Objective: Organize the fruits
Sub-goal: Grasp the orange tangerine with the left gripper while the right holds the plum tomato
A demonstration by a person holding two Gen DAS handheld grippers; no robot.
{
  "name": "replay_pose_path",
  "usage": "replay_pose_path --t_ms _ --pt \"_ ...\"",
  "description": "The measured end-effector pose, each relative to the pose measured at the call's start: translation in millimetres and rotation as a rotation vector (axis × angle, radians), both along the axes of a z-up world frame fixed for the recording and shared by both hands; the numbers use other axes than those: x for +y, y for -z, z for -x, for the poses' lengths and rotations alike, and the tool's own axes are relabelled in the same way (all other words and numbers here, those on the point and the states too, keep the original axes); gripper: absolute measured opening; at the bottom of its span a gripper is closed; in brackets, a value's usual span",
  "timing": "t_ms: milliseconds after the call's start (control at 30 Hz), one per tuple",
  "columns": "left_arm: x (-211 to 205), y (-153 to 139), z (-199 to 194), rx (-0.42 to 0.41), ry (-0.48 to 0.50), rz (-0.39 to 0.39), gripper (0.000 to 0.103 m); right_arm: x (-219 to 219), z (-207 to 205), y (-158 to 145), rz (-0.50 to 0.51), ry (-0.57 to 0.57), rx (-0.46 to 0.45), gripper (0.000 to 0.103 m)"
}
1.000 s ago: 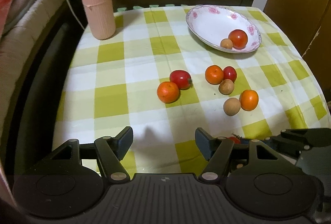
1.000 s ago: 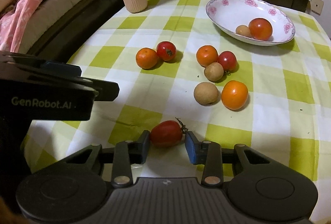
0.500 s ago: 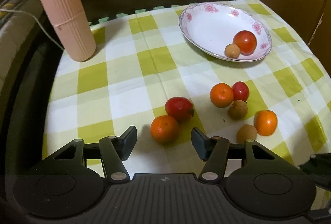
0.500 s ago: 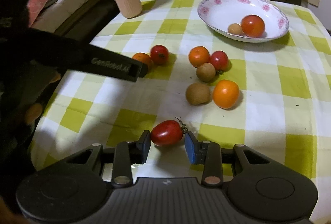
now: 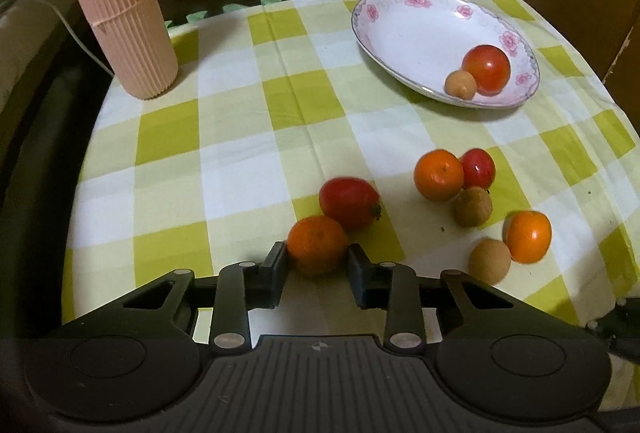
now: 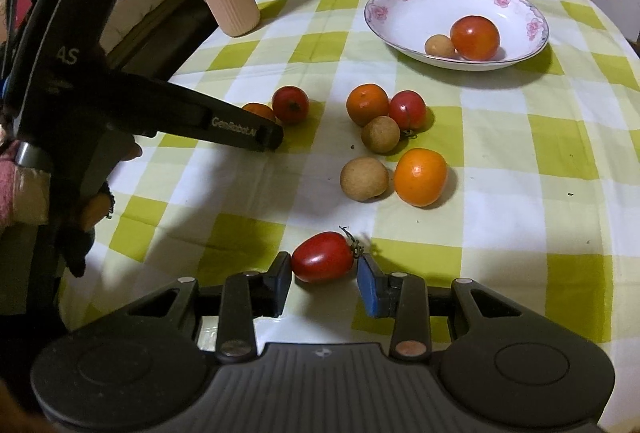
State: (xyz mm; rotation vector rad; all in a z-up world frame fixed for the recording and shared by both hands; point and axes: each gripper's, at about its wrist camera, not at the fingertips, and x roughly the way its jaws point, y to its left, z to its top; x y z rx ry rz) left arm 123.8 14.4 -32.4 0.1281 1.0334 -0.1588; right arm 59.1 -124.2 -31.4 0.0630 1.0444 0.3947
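Beyond both sets of jaws, at the far right of the bench [image 5: 224, 137] with its checked cloth, stands the flowered dish [image 5: 404, 33], already holding a tomato and a small brown fruit. Far ahead and left of the left jaws rises a ribbed pink cylinder [image 5: 116, 9]. Ahead and right of those jaws lie loose fruits: two oranges, a tomato, two brown ones. The left gripper [image 5: 318, 265] has just been closing, and its jaws now clamp the near orange [image 5: 316, 243], a red tomato [image 5: 348, 203] touching it just beyond. The right gripper [image 6: 324, 271] has its jaws pressed on an oval tomato [image 6: 322, 257], stem toward the right jaw. To do this well, lift the orange straight up so the neighbouring tomato does not roll, squeeze lightly, and set both fruits low into the dish.
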Motion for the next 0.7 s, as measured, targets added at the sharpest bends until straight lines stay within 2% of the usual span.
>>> replay_pose_path --t_ms 133,367,500,600,700 --pt "1 -1 10 0.015 0.010 0.010 0.032 1 0 -2 0.013 -0.003 -0.002 0.034" --pt "3 -3 18 0.025 -0.001 0.017 0.030 -4 4 -3 0.028 0.007 -0.006 0.034" --pt "2 -6 14 -0.001 0.008 0.006 0.036 -4 2 -3 0.033 0.007 -0.002 0.034" --pt "-1 -6 7 -0.017 0.021 0.010 0.047 -4 3 -2 0.033 0.004 -0.001 0.034" --pt "-6 1 1 -0.020 0.036 -0.026 0.052 -4 3 -1 0.028 0.007 0.000 0.035"
